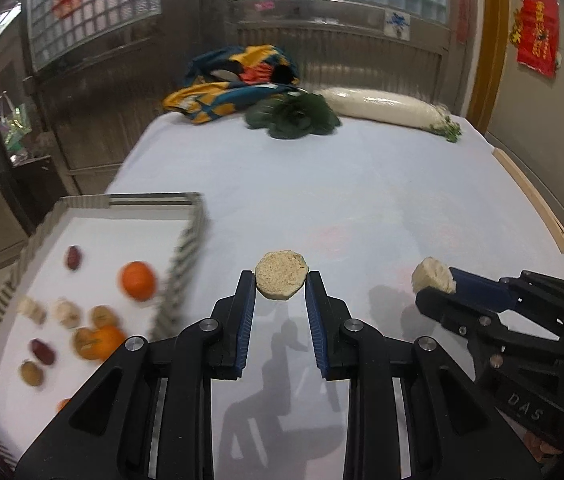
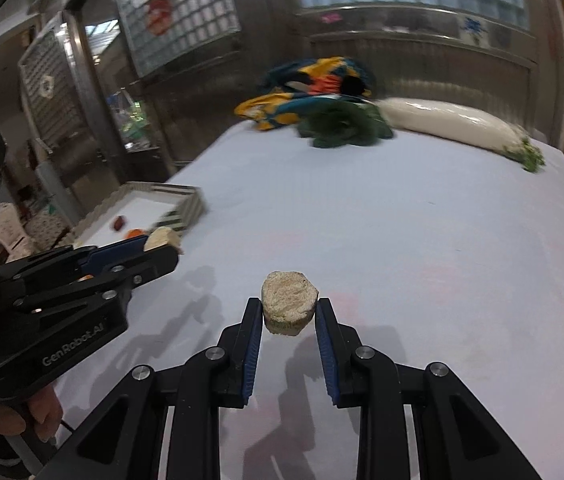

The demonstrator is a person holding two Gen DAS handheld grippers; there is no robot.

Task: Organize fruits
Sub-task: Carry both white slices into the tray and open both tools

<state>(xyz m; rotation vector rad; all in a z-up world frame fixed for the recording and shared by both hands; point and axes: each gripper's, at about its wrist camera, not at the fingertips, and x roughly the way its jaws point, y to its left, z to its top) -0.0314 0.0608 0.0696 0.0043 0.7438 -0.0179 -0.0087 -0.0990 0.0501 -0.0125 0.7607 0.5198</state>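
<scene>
You held one pale, crumbly disc-shaped piece [image 1: 281, 280] clamped between the pads of the left gripper [image 1: 281, 286], lifted clear of the white tablecloth [image 1: 362, 200]. The right gripper [image 2: 289, 310] was closed on a second piece of the same kind [image 2: 289, 307], also off the cloth; what food these were could not be told.

The zigzag-edged tray [image 1: 192, 240] lay to the left, at the table's near corner, already holding tangerines [image 1: 138, 280], dark red dates [image 1: 73, 258] and several pale, blurred items. The tray was where both pieces probably belonged.

To finish this carry well, you needed to keep both grips steady, since the pieces sat right at the fingertips and looked crumbly. Bringing the left one over the tray wall first, then the right, would have avoided the grippers crowding each other. Lowering close to the tray floor before releasing would have stopped the pieces rolling into the fruit.

Far back lay leafy greens [image 1: 294, 116], a white radish [image 1: 386, 106] and a colourful cloth [image 1: 234, 80].
</scene>
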